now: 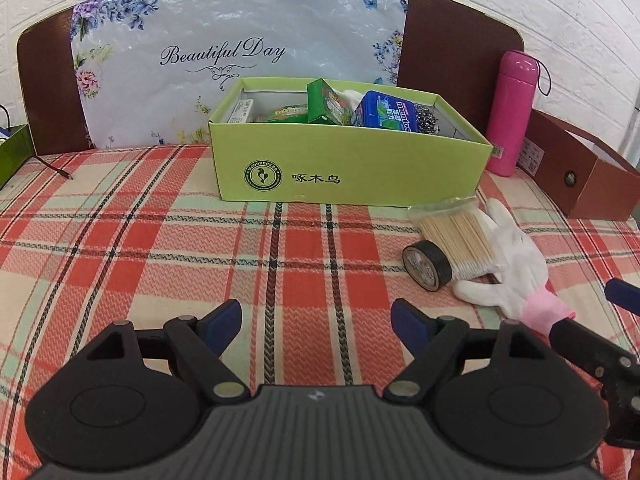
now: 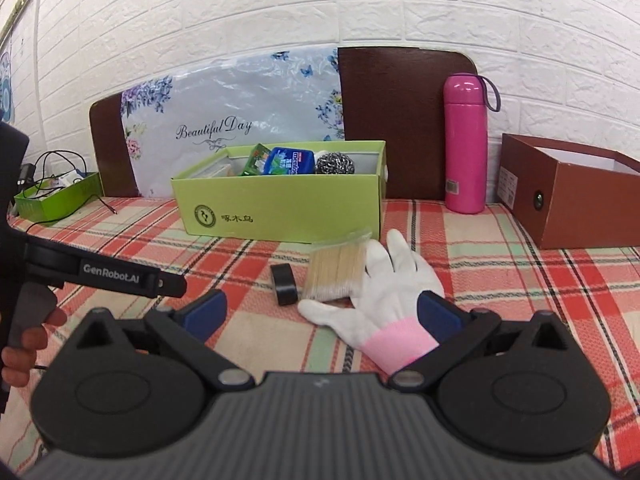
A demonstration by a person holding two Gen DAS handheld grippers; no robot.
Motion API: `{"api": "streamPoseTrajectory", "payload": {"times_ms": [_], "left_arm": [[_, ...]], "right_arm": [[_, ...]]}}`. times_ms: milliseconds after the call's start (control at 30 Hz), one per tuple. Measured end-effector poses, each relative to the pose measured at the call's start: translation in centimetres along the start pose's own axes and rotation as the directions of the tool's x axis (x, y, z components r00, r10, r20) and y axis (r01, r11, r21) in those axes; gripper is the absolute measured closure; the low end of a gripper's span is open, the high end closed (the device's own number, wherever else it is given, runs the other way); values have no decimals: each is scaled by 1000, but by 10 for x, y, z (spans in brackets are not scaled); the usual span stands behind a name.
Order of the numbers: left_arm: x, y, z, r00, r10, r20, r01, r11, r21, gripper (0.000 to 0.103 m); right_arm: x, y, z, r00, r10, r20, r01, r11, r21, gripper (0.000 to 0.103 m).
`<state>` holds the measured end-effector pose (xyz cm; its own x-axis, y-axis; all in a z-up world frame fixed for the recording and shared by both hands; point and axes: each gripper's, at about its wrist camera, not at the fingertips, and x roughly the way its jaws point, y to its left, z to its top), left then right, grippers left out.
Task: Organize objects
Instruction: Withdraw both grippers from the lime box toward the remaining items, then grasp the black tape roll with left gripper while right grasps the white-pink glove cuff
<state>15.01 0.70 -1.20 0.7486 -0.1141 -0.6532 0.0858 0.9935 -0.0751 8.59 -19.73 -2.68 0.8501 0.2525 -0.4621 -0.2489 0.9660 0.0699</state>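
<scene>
Both tools gape: the right tool point(image 2: 322, 316) straddles the white glove point(image 2: 394, 280) (pink cuff), left tool point(image 1: 316, 326) over plaid.

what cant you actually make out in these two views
- Bottom of the green box: both views, its front wall and the mentos pack hide it.
- Inside of the brown box: right wrist view, near wall blocks it.
- Glove cuff end: right wrist view, behind the right tool.
- Tape roll label: too small.
</scene>
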Motion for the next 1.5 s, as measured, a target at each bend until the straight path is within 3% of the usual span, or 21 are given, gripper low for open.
{"api": "streamPoseTrajectory", "payload": {"times_ms": [600, 967, 1267, 1367, 1433, 1467, 1500], "left_arm": [[-15, -12, -4, 1000, 13, -3, -13, 1000, 23, 18], [13, -35, 8, 999, -45, -21, 47, 997, 59, 18], [52, -63, 29, 991, -126, -45, 127, 992, 26, 18], [65, -71, 35, 989, -140, -54, 141, 990, 9, 18], [74, -73, 38, 990, -131, -58, 132, 991, 11, 20], [78, -73, 39, 989, -131, -63, 132, 991, 8, 28], [81, -71, 39, 988, -136, -71, 136, 991, 2, 33]], "right_arm": [[-9, -13, -9, 1000, 5, -18, -4, 1000, 11, 0], [40, -34, -4, 994, -40, -104, 40, 999, -7, 1], [79, -52, -8, 983, -46, -177, 45, 999, -10, 5], [86, -55, -11, 981, -33, -192, 35, 999, 6, 13], [86, -55, -13, 980, -45, -192, 48, 999, 10, 25], [84, -55, -13, 982, -48, -185, 50, 999, 7, 31], [82, -55, -13, 983, -40, -181, 42, 999, 8, 44]]}}
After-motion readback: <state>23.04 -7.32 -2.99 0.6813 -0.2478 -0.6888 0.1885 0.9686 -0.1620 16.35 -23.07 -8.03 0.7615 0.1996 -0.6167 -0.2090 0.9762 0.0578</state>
